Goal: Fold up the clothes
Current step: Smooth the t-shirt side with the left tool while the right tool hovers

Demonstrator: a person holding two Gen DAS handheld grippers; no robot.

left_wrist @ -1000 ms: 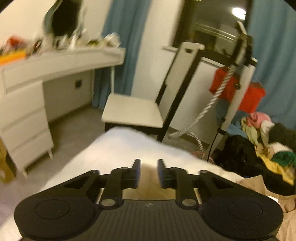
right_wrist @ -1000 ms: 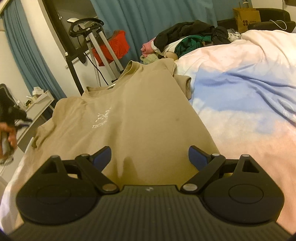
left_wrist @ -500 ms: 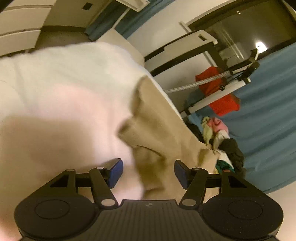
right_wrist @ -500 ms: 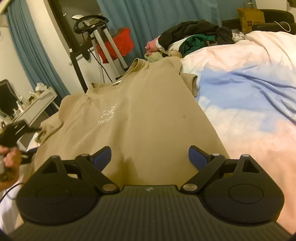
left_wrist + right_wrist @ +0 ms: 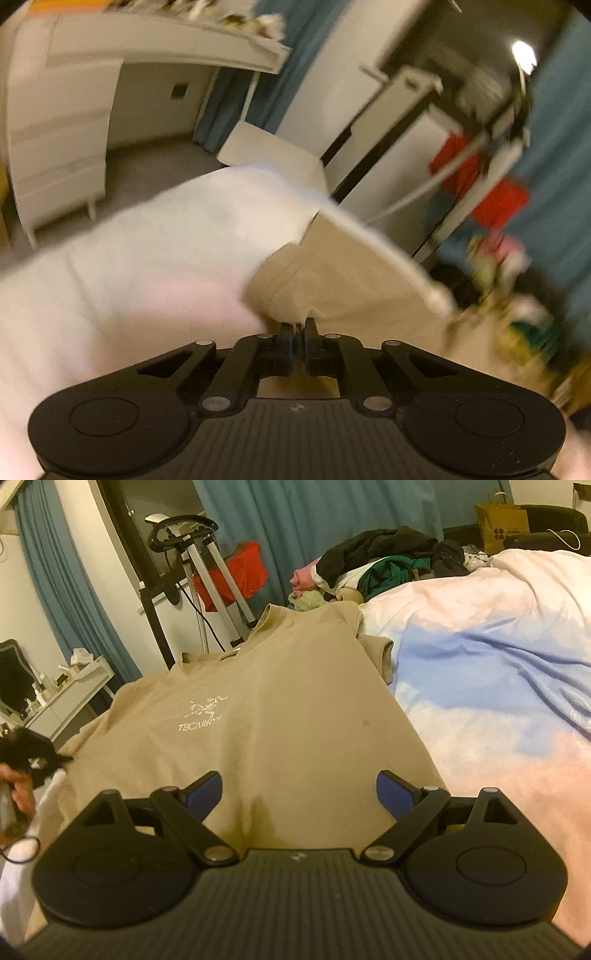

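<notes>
Tan cotton T-shirt (image 5: pixel 280 716) spread flat on bed (image 5: pixel 498 686), near left edge. No fold made yet. Left claw (image 5: pixel 298 328) pinched on sleeve (image 5: pixel 291 291). Right claw (image 5: pixel 299 792) spread wide above hem. All folds left.

The left wrist view is motion-smeared — the clothes pile (image 5: pixel 517 291) right of the tan T-shirt (image 5: pixel 351 280) is unreadable colour. The T-shirt's (image 5: pixel 280 731) hem lies hidden behind the right gripper (image 5: pixel 299 794) — its left sleeve is partly hidden too.
</notes>
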